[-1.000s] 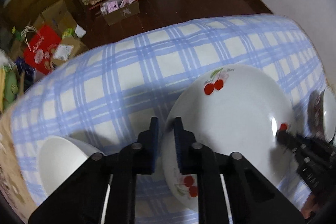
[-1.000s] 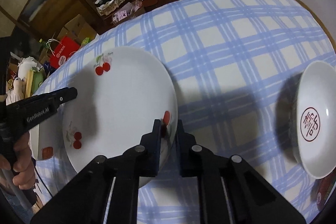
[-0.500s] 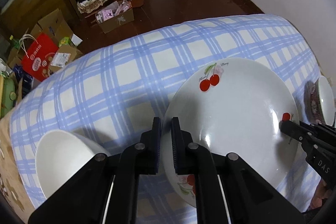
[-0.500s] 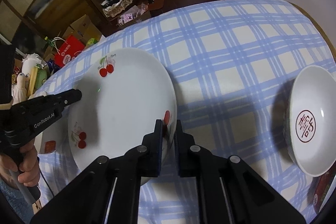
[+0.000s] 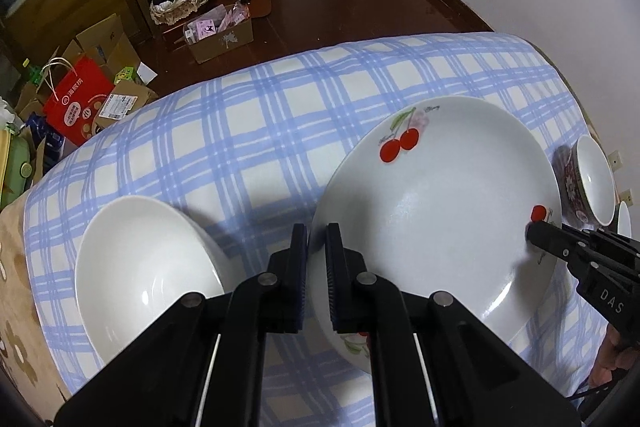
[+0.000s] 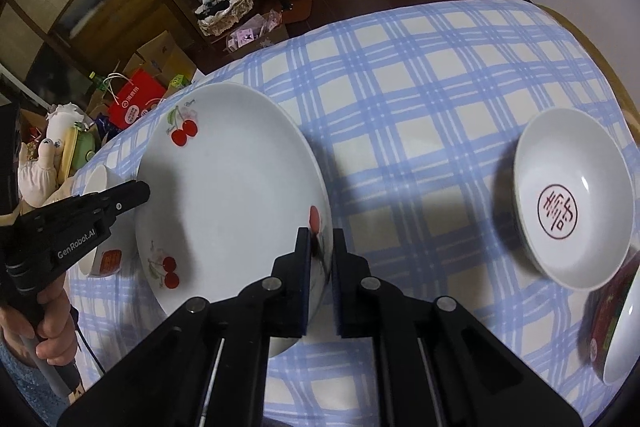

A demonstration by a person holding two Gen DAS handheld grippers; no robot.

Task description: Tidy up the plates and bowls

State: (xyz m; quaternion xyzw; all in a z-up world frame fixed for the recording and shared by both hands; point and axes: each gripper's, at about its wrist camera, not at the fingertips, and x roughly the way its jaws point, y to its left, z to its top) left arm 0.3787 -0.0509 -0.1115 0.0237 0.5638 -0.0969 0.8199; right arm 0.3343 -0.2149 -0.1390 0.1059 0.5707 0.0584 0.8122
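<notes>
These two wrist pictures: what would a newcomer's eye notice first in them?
First, the large white cherry plate in the middle of the blue checked tablecloth, gripped at opposite rims by the left gripper and the right gripper. Next, the plain white bowl to its left, and the shallow dish with a red seal to its right.

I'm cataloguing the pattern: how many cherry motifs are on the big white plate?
3 on the cherry plate: the far pair at its far rim, the near pair at its near left, and the single cherry beside the right tool, which may hide more.
</notes>
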